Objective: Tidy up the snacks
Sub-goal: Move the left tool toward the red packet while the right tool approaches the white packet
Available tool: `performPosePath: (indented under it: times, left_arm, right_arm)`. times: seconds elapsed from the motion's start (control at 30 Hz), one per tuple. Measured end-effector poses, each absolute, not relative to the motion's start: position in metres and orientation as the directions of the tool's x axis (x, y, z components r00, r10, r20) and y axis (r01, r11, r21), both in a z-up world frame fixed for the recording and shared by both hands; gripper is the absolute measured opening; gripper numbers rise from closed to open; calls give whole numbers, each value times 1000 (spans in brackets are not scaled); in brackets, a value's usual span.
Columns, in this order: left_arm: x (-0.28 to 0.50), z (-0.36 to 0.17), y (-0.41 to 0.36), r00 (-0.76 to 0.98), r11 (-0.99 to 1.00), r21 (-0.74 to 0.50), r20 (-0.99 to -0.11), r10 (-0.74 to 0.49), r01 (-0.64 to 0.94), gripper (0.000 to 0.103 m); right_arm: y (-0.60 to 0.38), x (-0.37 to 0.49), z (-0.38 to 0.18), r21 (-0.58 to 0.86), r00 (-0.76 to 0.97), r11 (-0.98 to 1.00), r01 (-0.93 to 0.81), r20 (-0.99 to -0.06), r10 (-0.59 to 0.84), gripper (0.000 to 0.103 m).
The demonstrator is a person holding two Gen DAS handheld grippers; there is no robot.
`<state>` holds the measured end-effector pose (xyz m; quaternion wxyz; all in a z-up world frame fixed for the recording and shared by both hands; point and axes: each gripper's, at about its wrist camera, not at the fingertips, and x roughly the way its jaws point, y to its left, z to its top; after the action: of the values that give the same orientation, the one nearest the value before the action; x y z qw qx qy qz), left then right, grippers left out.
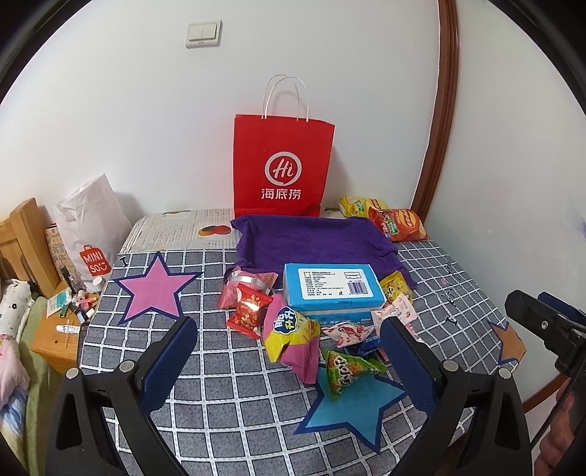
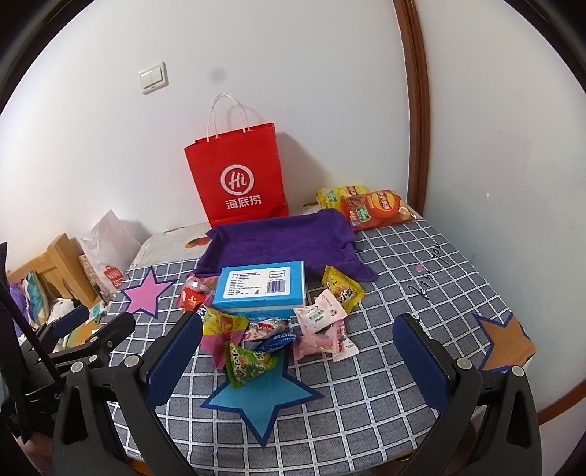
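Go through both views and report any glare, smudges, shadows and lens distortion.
Left wrist view: a bright glare spot burns out part of the red snack packet, and the fisheye bows the brown door frame. Right wrist view: a grey smudge hangs over the wall, the red paper bag casts a soft shadow rightward, and the corners vignette black.

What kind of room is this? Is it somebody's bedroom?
Probably yes, a bedroom at home. There's a wooden bed frame with flowery bedding beside the table, a small nightstand cluttered with little bottles, and a light switch on the plain white wall.
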<state>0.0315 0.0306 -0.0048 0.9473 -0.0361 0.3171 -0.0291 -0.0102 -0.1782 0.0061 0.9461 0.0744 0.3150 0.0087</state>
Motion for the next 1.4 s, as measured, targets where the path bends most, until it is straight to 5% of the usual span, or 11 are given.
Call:
performPosePath:
  times: [1.4]
  left_arm:
    - [178, -138, 91, 602, 986, -161, -784, -151, 37, 93]
  right_arm:
    - [-179, 156, -149, 39, 552, 987, 159, -832, -56, 96]
